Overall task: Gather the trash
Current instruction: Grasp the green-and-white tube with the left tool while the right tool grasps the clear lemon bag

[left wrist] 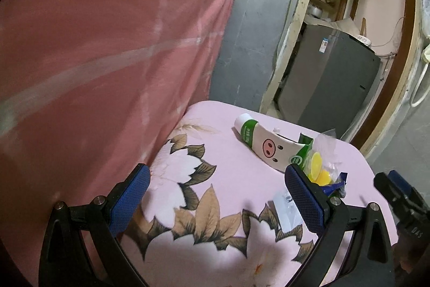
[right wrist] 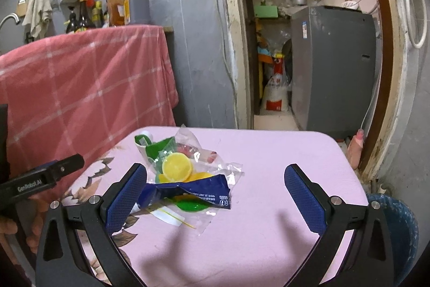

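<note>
Pink cloth covers the table (right wrist: 282, 160), and that is the biggest thing in front of you. It has brown and white flowers on the side near your left hand. Soft cloth can bunch up, so if a finger digs in, you may drag the cloth and pull the whole trash pile along.

Next comes the trash pile (right wrist: 188, 174), sitting near the middle of the table. It lies just in front of your right gripper (right wrist: 215, 192) and leans toward that tool's left finger. Your right gripper is wide apart and holds nothing. Your left gripper (left wrist: 217, 195) is wide apart too and holds nothing, with the pile off by its right finger.

The white and green tube (left wrist: 264, 141) with the pig face is the biggest piece. It is smooth and round, so it could roll away if you bump it.

The blue wrapper (right wrist: 193, 191) is thin and slippery. It could slide out if you pinch only the edge.

The clear plastic (right wrist: 223, 168) is hard to see and may get left behind.

The yellow caps (right wrist: 177, 166) are the smallest. They sit loose on top and may fall off the table.
</note>
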The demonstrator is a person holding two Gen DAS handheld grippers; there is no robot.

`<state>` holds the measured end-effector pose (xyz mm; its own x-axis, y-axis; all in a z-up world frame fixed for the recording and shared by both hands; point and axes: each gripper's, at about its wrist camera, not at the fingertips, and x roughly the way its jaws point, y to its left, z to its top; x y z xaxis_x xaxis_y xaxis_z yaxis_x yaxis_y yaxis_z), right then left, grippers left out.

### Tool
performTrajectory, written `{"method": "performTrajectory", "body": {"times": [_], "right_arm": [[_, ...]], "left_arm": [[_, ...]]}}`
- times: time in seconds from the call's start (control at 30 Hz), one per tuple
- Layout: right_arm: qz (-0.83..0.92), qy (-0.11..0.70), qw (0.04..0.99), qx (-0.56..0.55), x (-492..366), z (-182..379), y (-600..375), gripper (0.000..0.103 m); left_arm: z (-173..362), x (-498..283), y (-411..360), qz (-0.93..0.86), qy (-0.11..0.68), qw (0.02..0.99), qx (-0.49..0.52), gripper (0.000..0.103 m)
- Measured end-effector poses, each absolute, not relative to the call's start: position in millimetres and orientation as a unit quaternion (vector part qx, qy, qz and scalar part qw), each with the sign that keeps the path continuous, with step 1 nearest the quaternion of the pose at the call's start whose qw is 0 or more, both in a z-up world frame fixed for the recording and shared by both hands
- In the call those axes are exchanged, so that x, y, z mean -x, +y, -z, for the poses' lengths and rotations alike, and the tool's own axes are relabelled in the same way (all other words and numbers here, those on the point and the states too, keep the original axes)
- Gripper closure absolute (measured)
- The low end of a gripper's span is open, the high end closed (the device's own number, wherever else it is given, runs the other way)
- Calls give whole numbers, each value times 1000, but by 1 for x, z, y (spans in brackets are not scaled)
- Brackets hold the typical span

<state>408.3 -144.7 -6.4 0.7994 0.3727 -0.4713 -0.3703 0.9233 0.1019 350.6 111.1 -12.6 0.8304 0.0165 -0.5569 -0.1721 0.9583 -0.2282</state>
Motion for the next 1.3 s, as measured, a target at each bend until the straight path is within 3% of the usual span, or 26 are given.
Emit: {"method": "performTrajectory", "body": {"times": [0.23, 0.43, 0.5, 0.67, 0.9, 1.13, 1.3], "right_arm": [[-194, 291, 937, -12, -437, 13, -147, 0], [-220, 329, 918, -9, -460, 17, -144, 8], [-230, 344, 910, -12, -466, 19, -143, 17], [-248, 349, 904, 12, -480, 14, -136, 20], [-291, 372, 881, 41, -504, 27, -122, 40], [-331, 387, 859, 59, -518, 35, -108, 55], [-347, 398, 847, 63, -522, 36, -105, 81]], "left_arm": [[4, -369, 105, -29, 288, 949, 129, 6], [-1, -385, 97, -20, 288, 949, 126, 10], [-2, -394, 95, -12, 296, 946, 129, 21], [-3, -415, 93, -2, 327, 934, 143, 40], [1, -440, 93, 11, 369, 915, 164, 67], [0, -454, 99, 15, 396, 900, 183, 82], [-3, -459, 100, 14, 403, 895, 189, 90]]}}
